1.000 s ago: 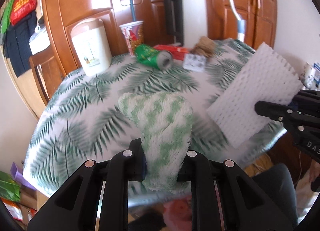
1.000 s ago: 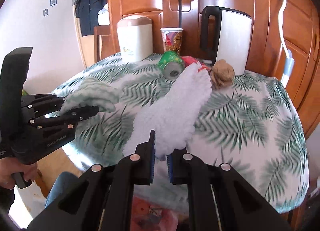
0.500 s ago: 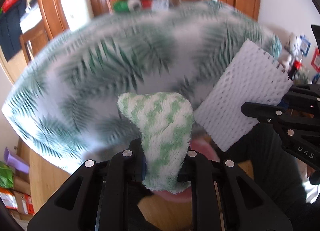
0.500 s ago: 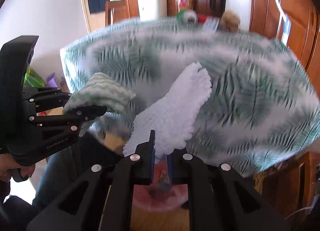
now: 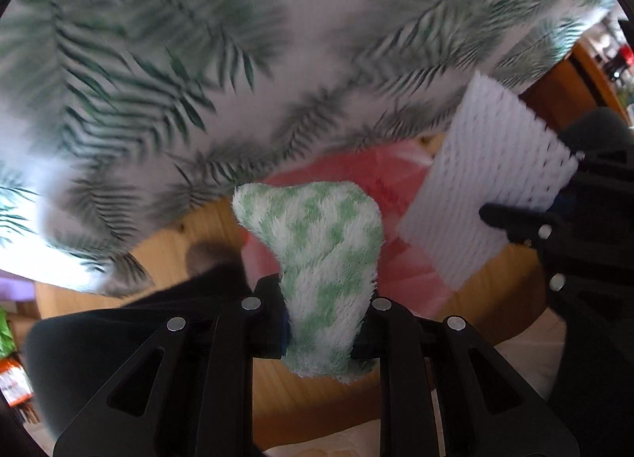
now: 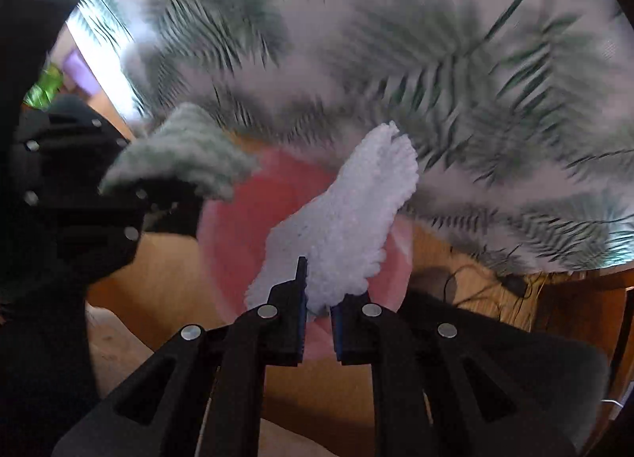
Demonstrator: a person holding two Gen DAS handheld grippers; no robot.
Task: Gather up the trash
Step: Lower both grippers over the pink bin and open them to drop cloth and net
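Note:
My left gripper (image 5: 325, 314) points steeply down with a fluffy green-and-white cloth (image 5: 317, 243) pinched between its pads; the jaws are opening slightly. My right gripper (image 6: 319, 298) is shut on the lower edge of a white foam net sheet (image 6: 348, 219). Both pieces hang over a pink trash bin (image 6: 245, 227) on the floor. In the left wrist view the foam sheet (image 5: 487, 195) and the right gripper (image 5: 511, 219) are at the right. The right wrist view has the cloth (image 6: 186, 152) and the left gripper (image 6: 150, 195) at its left.
The hanging edge of the palm-leaf tablecloth (image 5: 198, 60) fills the upper half of both views, blurred. The bin (image 5: 356, 175) stands on a wooden floor (image 6: 166, 290). Dark trouser legs (image 6: 495, 358) flank the grippers. Cables (image 6: 495, 278) lie on the floor at the right.
Both grippers have dropped from above the tabletop to below its edge and tipped downward, each carrying its piece. The pink bin has come into view under them.

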